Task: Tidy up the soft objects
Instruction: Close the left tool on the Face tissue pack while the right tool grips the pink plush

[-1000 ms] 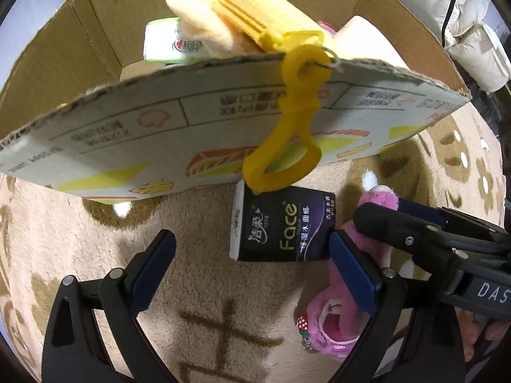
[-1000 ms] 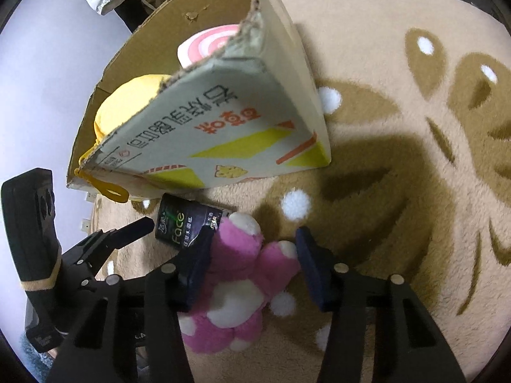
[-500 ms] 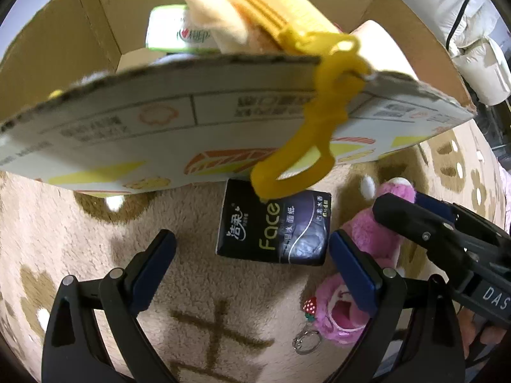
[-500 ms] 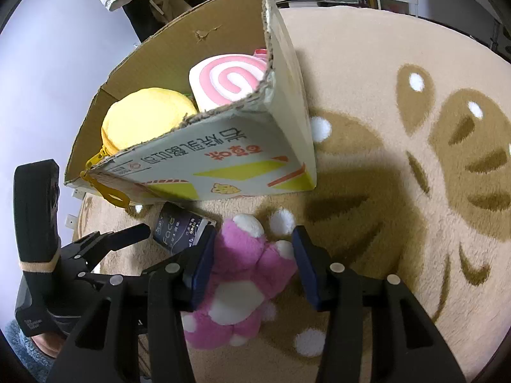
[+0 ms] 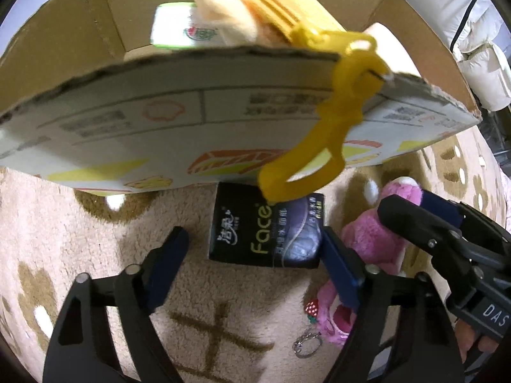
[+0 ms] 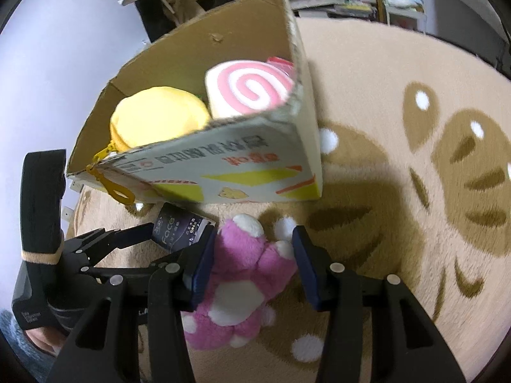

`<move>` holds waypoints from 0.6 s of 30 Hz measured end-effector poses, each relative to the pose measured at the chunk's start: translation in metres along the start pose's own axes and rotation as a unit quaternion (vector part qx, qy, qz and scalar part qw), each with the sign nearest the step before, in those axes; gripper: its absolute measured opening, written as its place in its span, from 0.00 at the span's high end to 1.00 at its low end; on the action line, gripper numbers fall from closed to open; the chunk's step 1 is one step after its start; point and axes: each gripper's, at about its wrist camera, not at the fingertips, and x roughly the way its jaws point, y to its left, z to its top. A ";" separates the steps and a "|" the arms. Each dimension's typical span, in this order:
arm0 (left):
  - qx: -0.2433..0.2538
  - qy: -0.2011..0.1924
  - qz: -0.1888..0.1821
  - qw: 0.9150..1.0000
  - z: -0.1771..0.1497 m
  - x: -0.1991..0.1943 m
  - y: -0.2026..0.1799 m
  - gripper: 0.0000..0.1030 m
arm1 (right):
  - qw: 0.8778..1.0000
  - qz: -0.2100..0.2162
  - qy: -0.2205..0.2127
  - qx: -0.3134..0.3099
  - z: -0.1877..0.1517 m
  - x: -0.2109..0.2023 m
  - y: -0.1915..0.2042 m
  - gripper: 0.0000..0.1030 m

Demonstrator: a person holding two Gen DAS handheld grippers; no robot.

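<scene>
Beige patterned rug (image 6: 399, 191) fills both views, with our box (image 6: 255, 166) at the upper middle already holding soft toys. Our left gripper (image 5: 255, 249) is closing around the tissue pack (image 5: 265, 229) at frame centre; the right-hand pad touches it, the other stands clear, so nothing is pinched yet. Our right gripper (image 6: 252, 255) squeezes the pink plush (image 6: 242, 274) at lower centre, just beside the pack. We judge both pickups under way; next we must finish the left grip, then lift each over the box wall.
</scene>
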 end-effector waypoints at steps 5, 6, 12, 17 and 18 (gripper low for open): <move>-0.014 -0.006 0.002 1.000 -0.002 -0.006 0.007 0.38 | 1.000 -0.001 -0.020 -0.022 0.000 -0.007 0.009 0.52; -0.015 -0.008 0.005 1.000 -0.004 -0.008 0.007 0.38 | 0.999 -0.002 -0.023 -0.027 0.000 -0.008 0.011 0.53; 0.006 -0.036 0.040 0.999 -0.014 -0.028 0.004 0.38 | 0.997 0.004 -0.054 -0.051 -0.002 -0.023 0.014 0.62; 0.006 -0.060 0.059 0.996 -0.023 -0.051 0.003 0.38 | 0.995 0.003 -0.071 -0.073 -0.007 -0.039 0.020 0.81; 0.005 -0.063 0.063 0.996 -0.025 -0.054 0.003 0.38 | 0.994 0.002 -0.072 -0.077 -0.008 -0.040 0.021 0.81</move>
